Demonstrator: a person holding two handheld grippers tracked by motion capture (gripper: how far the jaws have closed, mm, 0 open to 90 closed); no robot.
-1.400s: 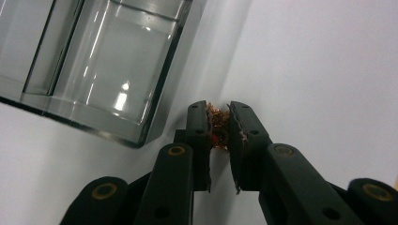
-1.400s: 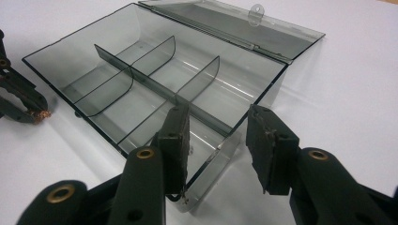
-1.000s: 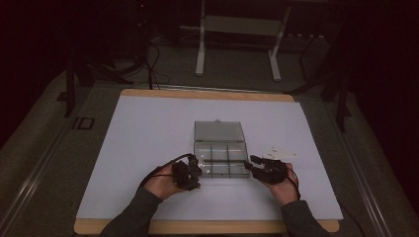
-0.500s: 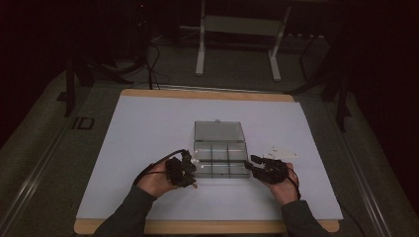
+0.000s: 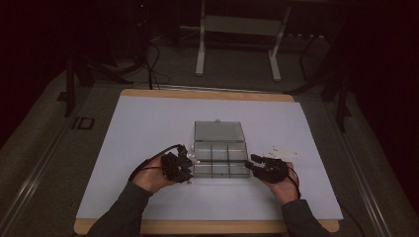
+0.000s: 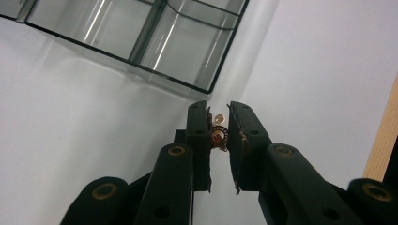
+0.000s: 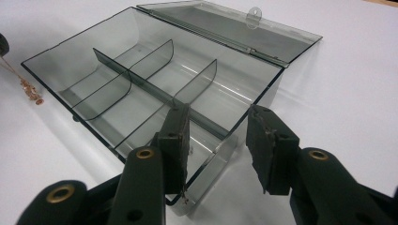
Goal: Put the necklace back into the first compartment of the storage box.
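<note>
a small piece of reddish-gold jewellery (image 6: 218,135), a round charm with a chain or hook too fine to name, hangs pinched between the tips of the left gripper (image 6: 218,123). its jaws are nearly together, clenched on the trinket, with a small gold disc peeping out just above the grip. in the right gripper view the same trinket (image 7: 29,87) dangles as a thin copper-coloured strand just off the left wall of the box, above the white sheet.

just beyond the left gripper's tips lies a clear smoky plastic organiser box (image 6: 141,42), its near corner close to the jewellery but not touching it. seen from above, the left gripper (image 5: 184,165) sits just beside the box's left end, held in a hand (image 5: 153,175).

the right gripper (image 7: 218,140) has its jaws standing apart, straddling the near corner of the box (image 7: 155,89): one jaw is inside against the wall, the other outside and clear of it, so the jaws are not clamped on it. from above, this gripper (image 5: 257,163) is at the box's right end.

the box (image 5: 220,155) is divided into compartments, its lid (image 5: 218,131) thrown back flat behind. beyond the right gripper lies a small pale card or packet (image 5: 280,149) on the white table cover (image 5: 148,123). i can read no writing anywhere.
</note>
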